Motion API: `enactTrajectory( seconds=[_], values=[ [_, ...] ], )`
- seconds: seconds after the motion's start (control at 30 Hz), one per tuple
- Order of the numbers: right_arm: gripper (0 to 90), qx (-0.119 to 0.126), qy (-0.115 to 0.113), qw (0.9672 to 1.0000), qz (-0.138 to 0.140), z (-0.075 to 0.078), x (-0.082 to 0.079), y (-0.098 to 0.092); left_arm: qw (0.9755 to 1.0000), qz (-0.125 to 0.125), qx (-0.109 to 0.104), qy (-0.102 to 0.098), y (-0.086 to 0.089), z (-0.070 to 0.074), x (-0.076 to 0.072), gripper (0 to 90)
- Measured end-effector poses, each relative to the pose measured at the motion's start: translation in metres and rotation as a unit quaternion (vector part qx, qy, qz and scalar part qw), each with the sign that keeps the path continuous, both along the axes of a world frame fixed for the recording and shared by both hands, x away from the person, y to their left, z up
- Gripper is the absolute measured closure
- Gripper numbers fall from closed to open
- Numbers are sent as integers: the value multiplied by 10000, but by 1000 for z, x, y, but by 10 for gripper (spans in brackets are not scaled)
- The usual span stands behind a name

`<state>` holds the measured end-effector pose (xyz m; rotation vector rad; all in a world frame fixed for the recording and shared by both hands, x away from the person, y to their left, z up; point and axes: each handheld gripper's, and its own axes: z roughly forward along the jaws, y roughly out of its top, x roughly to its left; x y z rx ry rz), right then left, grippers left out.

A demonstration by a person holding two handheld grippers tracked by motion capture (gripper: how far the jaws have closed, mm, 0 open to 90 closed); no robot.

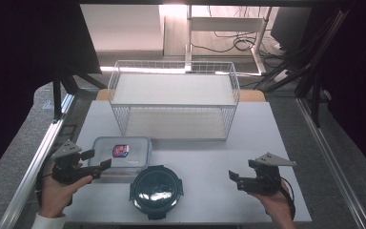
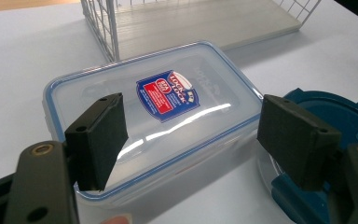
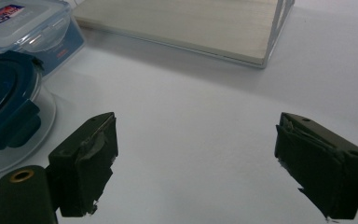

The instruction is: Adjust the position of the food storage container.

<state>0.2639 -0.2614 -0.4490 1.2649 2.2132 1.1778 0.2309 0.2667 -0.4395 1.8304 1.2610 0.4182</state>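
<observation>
The white table point(image 1: 248, 143) sits between grey carpeted floor point(image 1: 9, 186) on both sides, with a metal rail point(image 1: 33, 162) running along its left edge and another at the right point(image 1: 336, 167). Beyond it stands a pale desk frame on a metal leg point(image 1: 189, 43), black cables point(image 1: 233, 43) tangled on the lit floor beneath (the brightest spot here). Dark curtains point(image 1: 24, 57) hang at left and right, with black struts point(image 1: 314, 95) leaning beside them.
</observation>
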Motion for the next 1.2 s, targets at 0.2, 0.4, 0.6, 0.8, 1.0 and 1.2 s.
enactTrajectory(
  seconds=[0.2,0.4,0.6,0.8,1.0,1.2],
  values=[
    [133,-54,43,10000,-38,-3,0,0,10000,23,-9,34,0,-1,0,238],
    [139,-97,91,9999,-89,-5,0,0,10000,28,-8,5,2,0,0,251],
    [144,-125,125,9998,-76,-7,0,0,10000,27,11,44,0,0,-1,275],
    [155,-133,141,9998,-86,-7,0,-1,10000,-39,29,77,-2,-1,-1,317],
    [156,-140,138,9998,-90,-6,0,-1,9994,-329,35,98,-3,-2,-4,436],
    [157,-169,152,9997,-85,-6,0,0,9979,-566,264,153,-7,-4,-9,527]
  ],
)
